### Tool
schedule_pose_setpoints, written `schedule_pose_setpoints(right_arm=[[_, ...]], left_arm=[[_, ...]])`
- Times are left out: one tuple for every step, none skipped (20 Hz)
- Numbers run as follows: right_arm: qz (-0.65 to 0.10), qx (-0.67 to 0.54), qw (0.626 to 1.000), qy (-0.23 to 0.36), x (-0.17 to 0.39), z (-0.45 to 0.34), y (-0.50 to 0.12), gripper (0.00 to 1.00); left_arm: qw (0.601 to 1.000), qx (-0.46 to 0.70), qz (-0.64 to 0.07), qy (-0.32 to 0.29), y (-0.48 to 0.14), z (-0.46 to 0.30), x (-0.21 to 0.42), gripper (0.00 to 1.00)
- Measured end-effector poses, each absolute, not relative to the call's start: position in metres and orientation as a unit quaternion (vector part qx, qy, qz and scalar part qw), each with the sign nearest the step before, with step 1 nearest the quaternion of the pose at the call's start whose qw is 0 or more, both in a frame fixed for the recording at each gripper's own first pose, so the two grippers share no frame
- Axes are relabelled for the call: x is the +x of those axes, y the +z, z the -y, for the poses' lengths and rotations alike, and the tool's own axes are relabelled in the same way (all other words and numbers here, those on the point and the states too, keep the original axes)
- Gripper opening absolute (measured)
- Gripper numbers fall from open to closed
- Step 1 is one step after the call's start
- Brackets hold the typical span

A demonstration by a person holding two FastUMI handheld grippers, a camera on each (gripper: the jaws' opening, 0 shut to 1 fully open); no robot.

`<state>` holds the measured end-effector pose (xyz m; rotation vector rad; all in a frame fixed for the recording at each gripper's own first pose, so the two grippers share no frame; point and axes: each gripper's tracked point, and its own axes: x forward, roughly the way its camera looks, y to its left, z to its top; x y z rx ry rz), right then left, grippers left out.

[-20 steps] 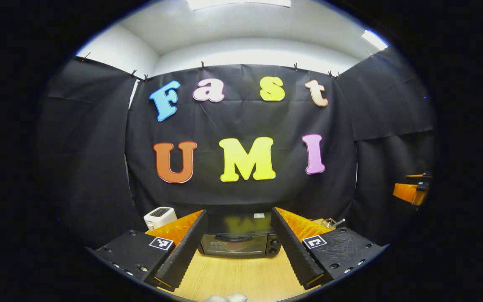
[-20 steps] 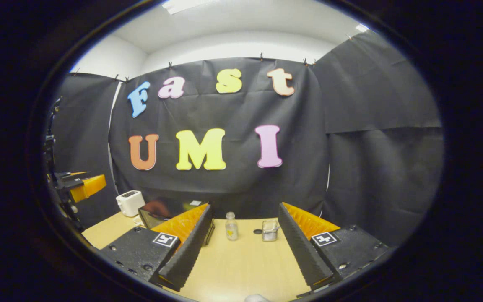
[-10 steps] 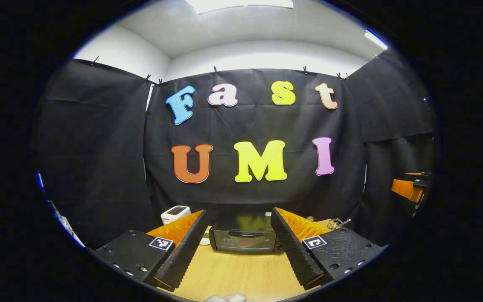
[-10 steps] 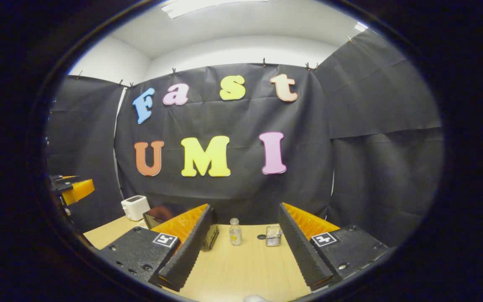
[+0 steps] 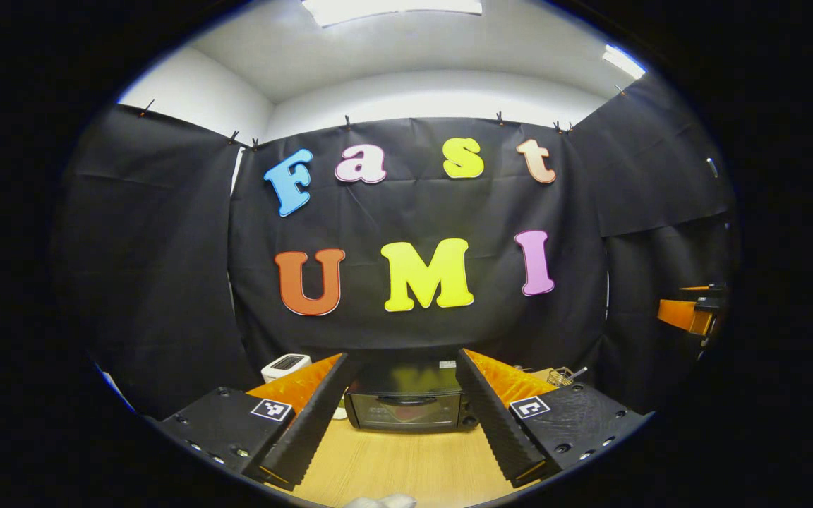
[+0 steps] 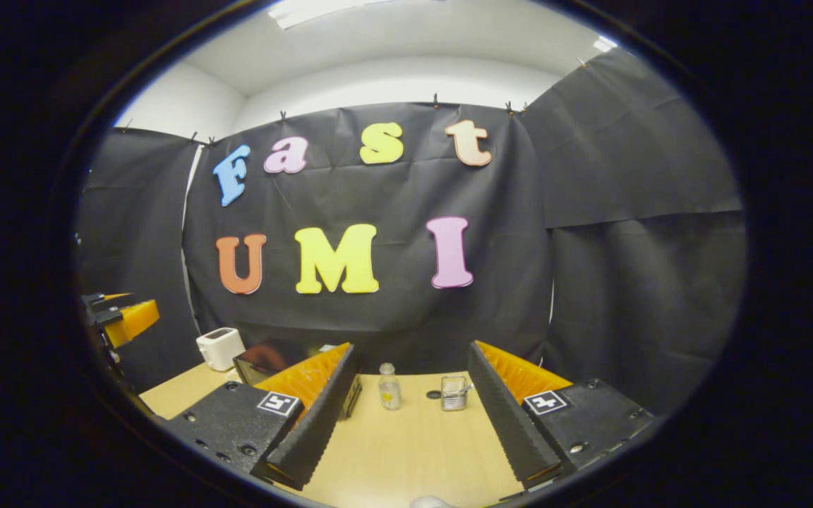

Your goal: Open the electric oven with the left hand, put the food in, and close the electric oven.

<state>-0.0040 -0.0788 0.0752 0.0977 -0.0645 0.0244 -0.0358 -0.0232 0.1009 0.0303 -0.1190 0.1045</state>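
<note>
In the left gripper view, the left tool (image 5: 398,437) is nearest, with its two fingers spread wide and nothing between them. It hangs over the light wooden table (image 5: 406,469). Past the fingertips, in the gap between them, sits the black electric oven with a glass door (image 5: 406,403). Its door is shut, and the handle runs across the top of the door. The tool is not touching the oven. To the left of the oven and a little farther back stands a small white toaster (image 5: 284,366). To the right of the oven, partly hidden behind a finger, is a small wire basket (image 5: 562,376). Far off at the right edge is the other tool (image 5: 690,315).

In the right gripper view, the right tool (image 6: 401,441) is also spread wide and holds nothing. It hangs over the same table (image 6: 413,451). Between its fingers, farther back on the table, stand a small clear bottle with something yellow inside (image 6: 389,387) and a small clear glass jar (image 6: 454,393), near each other but apart. The oven (image 6: 269,358) sits to the left, partly behind a finger, with the toaster (image 6: 219,348) just beside it.
</note>
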Motion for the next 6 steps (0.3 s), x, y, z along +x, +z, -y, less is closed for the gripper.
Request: schedule_pose_setpoints(right_arm=[[0.033,0.050,0.998,0.008,-0.0034,0.0800,0.0753,1.00],[0.032,0.050,0.998,0.006,-0.0031,0.0799,0.0745,1.00],[0.032,0.050,0.998,0.005,-0.0024,0.0799,0.0748,0.96],[0.033,0.049,0.998,0.004,-0.0014,0.0805,0.0756,0.96],[0.036,0.050,0.998,0.001,-0.0009,0.0809,0.0768,0.96],[0.035,0.052,0.998,0.001,0.0013,0.0800,0.0767,1.00]], left_arm=[[0.997,0.016,0.061,0.050,0.1014,0.0244,-0.0345,0.96],[0.997,0.016,0.062,0.048,0.1022,0.0254,-0.0326,0.96],[0.997,0.016,0.063,0.045,0.1033,0.0269,-0.0307,0.96],[0.997,0.016,0.064,0.042,0.1040,0.0272,-0.0290,0.96],[0.997,0.016,0.061,0.038,0.1028,0.0285,-0.0267,0.96],[0.997,0.016,0.059,0.037,0.1010,0.0276,-0.0250,0.96]])
